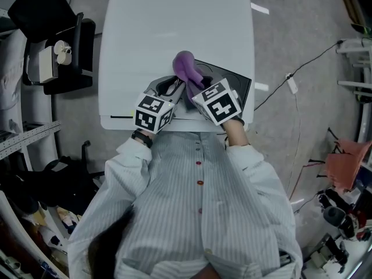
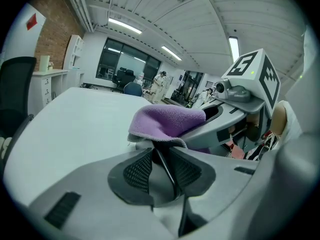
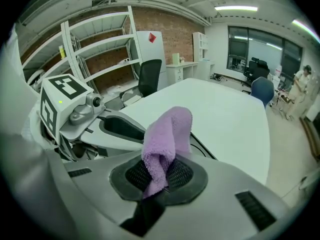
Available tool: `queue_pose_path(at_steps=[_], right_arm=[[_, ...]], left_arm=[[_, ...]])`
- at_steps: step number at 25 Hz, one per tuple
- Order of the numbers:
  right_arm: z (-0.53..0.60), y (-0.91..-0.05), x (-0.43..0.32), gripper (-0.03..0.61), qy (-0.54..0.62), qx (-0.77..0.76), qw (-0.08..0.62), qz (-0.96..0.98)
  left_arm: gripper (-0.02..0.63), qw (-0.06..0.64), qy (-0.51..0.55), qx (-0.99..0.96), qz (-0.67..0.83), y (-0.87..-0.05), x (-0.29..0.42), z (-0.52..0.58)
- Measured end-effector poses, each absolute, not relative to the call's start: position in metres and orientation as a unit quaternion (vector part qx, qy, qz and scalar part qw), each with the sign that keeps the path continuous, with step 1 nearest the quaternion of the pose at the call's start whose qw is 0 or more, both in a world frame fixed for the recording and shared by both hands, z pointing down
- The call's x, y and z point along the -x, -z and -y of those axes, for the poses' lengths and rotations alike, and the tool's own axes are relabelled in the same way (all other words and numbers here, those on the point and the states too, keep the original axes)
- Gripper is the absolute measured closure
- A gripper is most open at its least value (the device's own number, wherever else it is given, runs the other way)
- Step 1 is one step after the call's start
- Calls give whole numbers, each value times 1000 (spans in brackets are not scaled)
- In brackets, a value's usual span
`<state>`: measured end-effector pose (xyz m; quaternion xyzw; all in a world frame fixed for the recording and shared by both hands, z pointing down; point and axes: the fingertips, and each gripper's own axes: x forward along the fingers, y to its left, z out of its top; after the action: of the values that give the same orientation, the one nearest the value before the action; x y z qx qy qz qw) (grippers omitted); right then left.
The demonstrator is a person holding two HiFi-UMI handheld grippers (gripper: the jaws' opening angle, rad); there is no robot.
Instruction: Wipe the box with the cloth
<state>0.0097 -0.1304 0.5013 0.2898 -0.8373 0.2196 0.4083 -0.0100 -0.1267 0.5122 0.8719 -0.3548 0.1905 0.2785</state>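
Seen from above, a person in a pale striped shirt [image 1: 197, 214] stands at the near edge of a white worktop [image 1: 174, 22], holding a tool in each hand. Both tools meet just below the centre of the frame, each topped by a cube with black-and-white square markers.

The right tongs [image 3: 162, 176] are clamped on a purple cloth [image 3: 167, 134]. The fleecy fabric is pinched between the black mesh pads, and its folded bulk stands up above them. In the head view the cloth shows as a purple lump at the middle of the frame, over the left part of a flat dark box [image 1: 235, 80] that lies on the worktop near its lower right corner.

The left tongs [image 2: 161, 159] are drawn almost together on a thin dark sheet, which seems to be a wall of the box, though the close wide-angle view makes this hard to confirm. The cloth sits just beyond their tips.

A black office chair [image 1: 35, 10] stands in the upper left corner.
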Motion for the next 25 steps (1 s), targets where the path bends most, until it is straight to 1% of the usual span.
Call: queue_pose_path(at_steps=[6,14,25], right_arm=[[127,-506,-28,534,-240,-286,412,831],[119,-506,-67,534,-251,-319,408,818],[95,-507,-149,534,-242,-378,449,773]], left_arm=[[523,281,-191,-872,353,-514,10,128],[522,284,-195,-872,348,-515,9,128],[522,286,-200,-871,346,-515,5,130]])
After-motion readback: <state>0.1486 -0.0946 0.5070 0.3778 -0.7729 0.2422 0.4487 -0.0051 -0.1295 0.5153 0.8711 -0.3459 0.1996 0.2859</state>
